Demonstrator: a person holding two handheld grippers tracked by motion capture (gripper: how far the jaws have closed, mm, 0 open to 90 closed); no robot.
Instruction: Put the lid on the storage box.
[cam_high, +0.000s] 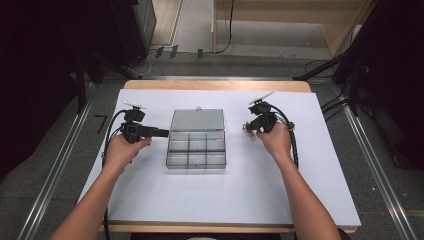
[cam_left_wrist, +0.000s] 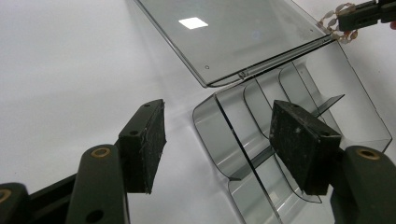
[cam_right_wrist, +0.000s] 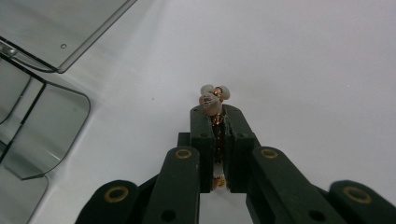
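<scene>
A clear plastic organiser box (cam_high: 196, 151) with several compartments lies open mid-table, its lid (cam_high: 197, 120) folded back flat. My left gripper (cam_high: 165, 133) is open at the box's left edge; in the left gripper view its jaws straddle the box's corner wall (cam_left_wrist: 219, 135). My right gripper (cam_high: 248, 128) hovers to the right of the box, shut on a small beaded bracelet (cam_right_wrist: 212, 100) of pale and amber beads. The beads poke out past the fingertips (cam_right_wrist: 201, 116), and the bracelet (cam_left_wrist: 337, 21) also shows far off in the left gripper view.
A white sheet (cam_high: 220, 200) covers the wooden table. Dark stands and cables line both sides beyond the table, with rails on the floor. Bare white surface lies in front of the box and to its right.
</scene>
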